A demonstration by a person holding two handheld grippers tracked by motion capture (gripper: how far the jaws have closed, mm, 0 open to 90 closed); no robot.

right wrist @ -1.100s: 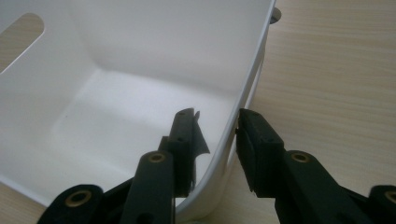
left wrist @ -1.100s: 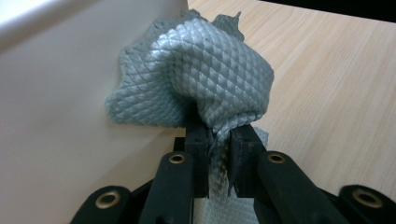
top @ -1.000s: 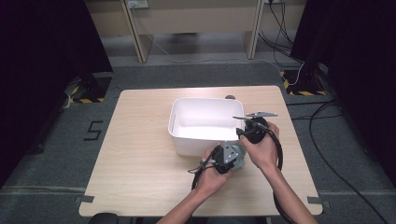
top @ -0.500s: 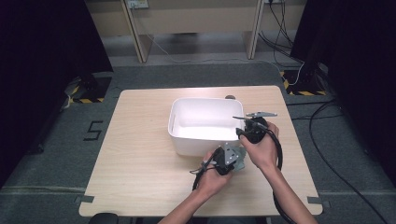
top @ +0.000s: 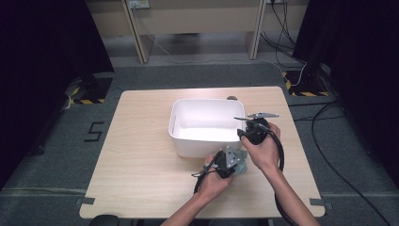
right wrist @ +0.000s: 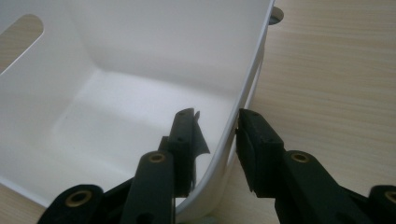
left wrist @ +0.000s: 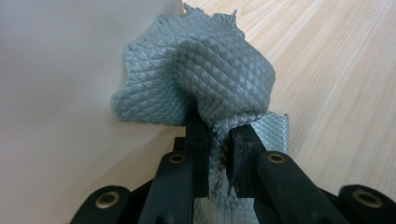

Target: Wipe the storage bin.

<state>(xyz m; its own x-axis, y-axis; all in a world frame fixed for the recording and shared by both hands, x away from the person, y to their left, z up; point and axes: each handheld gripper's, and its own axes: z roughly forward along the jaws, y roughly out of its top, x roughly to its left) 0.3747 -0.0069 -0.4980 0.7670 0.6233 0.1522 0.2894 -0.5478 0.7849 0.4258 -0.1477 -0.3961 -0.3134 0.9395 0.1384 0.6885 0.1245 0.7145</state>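
A white plastic bin [top: 175, 123] stands at the middle of the wooden table [top: 141, 160]. My left gripper [left wrist: 217, 133] is shut on a fold of grey-green quilted cloth [left wrist: 219, 70], which bunches against the bin's outer wall [left wrist: 56, 70]. In the high view the left gripper [top: 235, 160] and cloth [top: 242, 165] sit at the bin's near right corner. My right gripper [right wrist: 217, 121] straddles the bin's right wall [right wrist: 163, 42], one jaw inside and one outside. The outer jaw rests near the rim; a gap shows at the inner jaw. In the high view the right gripper [top: 245, 133] is at the bin's right rim.
A small round dark object [top: 232, 98] lies on the table just behind the bin's far right corner, also visible past the rim [right wrist: 276, 14]. Bare tabletop stretches left of the bin. Cables trail across the floor to the right of the table.
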